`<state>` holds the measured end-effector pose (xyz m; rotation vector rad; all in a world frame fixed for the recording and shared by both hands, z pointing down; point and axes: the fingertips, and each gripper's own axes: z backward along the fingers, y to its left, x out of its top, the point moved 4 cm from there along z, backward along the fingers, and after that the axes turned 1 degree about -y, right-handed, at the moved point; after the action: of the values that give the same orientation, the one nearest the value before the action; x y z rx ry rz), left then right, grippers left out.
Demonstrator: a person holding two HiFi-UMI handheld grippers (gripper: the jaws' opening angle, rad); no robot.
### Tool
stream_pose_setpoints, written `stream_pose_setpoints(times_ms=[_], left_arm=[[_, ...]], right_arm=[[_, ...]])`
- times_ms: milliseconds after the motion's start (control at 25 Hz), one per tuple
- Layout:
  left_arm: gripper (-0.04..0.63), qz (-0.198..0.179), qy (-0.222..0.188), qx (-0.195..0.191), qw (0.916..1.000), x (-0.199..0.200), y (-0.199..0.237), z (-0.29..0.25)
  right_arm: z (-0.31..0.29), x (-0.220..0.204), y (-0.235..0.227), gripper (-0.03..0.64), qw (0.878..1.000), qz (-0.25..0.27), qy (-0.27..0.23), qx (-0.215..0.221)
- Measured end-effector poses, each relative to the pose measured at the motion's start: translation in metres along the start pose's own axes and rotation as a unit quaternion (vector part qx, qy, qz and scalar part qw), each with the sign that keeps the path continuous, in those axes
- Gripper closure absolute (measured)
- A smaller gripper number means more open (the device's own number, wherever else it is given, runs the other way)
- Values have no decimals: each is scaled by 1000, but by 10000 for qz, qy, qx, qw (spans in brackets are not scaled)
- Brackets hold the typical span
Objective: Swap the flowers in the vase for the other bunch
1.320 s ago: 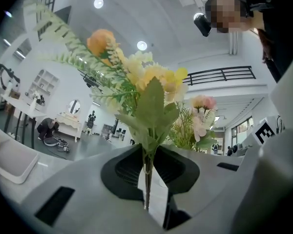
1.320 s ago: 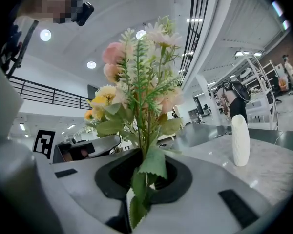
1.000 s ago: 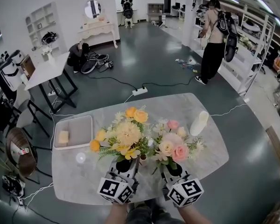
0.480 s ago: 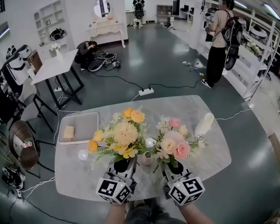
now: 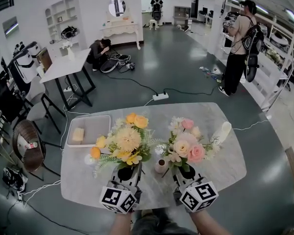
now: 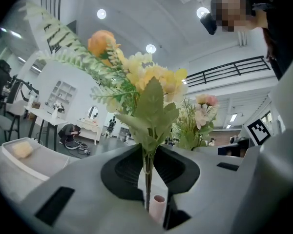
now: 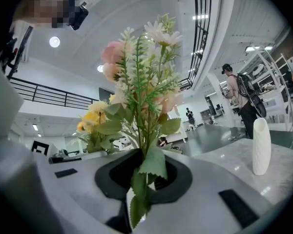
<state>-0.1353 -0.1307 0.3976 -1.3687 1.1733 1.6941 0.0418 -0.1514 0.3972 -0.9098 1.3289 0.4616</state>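
My left gripper (image 5: 126, 174) is shut on the stems of a yellow and orange bunch (image 5: 121, 141), held upright over the marble table's (image 5: 206, 114) near side. In the left gripper view the thin stems (image 6: 147, 172) run down between the dark pads (image 6: 124, 169). My right gripper (image 5: 186, 173) is shut on the stems of a pink and cream bunch (image 5: 186, 146); its leaves (image 7: 145, 179) fill the gap between the jaws. A small pinkish vase (image 5: 161, 164) stands on the table between the two bunches, with nothing in it. A tall white vase (image 5: 224, 131) stands further right.
A white tray (image 5: 94, 126) holding a yellow sponge (image 5: 78, 134) lies at the table's left end, with a small round white object (image 5: 88, 159) near it. A power strip (image 5: 160, 96) and cable lie on the floor beyond. A person with a backpack (image 5: 240, 48) stands far right.
Both grippers have shifted slightly left over the table with their bunches still held. The small pinkish vase now shows clearly between the two bunches. The head view has swung a little.
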Motion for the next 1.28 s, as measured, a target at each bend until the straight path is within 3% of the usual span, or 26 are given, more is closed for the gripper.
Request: stream_pose_setpoints(times_ms=[720, 1080, 1280], left_arm=[[523, 106, 14, -16, 9999, -6, 24, -8], [523, 147, 119, 24, 9998, -19, 32, -16], [523, 218, 139, 33, 9997, -37, 57, 0]], right_arm=[[-37, 20, -5, 554, 9995, 215, -213, -27], [-42, -2, -15, 554, 9995, 260, -78, -143], [-46, -38, -4, 554, 9994, 260, -17, -235]])
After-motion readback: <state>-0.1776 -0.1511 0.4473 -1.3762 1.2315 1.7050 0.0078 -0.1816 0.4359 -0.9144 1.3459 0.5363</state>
